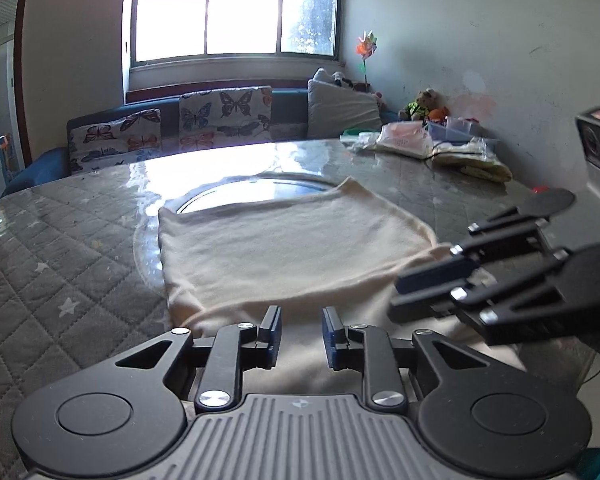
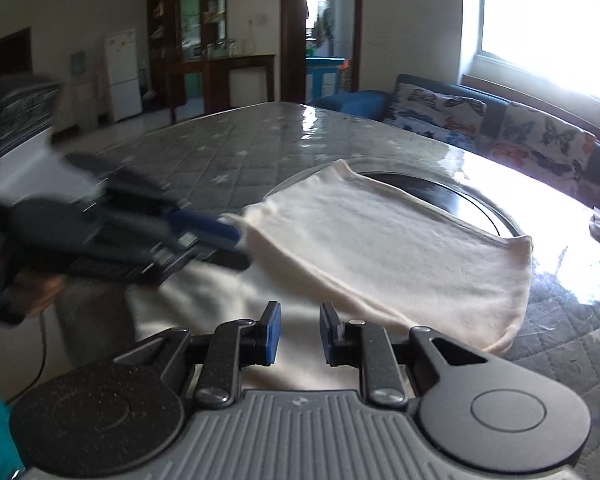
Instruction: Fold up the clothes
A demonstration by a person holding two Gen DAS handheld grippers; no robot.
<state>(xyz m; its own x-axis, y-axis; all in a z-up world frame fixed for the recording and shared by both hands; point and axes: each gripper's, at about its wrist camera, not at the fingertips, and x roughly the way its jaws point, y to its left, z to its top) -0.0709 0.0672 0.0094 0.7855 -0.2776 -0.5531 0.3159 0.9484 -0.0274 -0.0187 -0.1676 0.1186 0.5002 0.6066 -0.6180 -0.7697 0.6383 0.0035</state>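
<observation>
while the cream garment (image 1: 296, 248) lies spread flat on the quilted grey table cover (image 1: 68, 248), filling the middle of both frames, the left gripper (image 1: 300, 326) sits at the bottom centre of its view with jaws parted and nothing between them, the cloth's near edge just beyond its tips. at the lower right, the right gripper (image 1: 414, 290) hovers over the garment's near right corner; its own view shows its pads apart and gripping nothing, cloth lying beneath them.
</observation>
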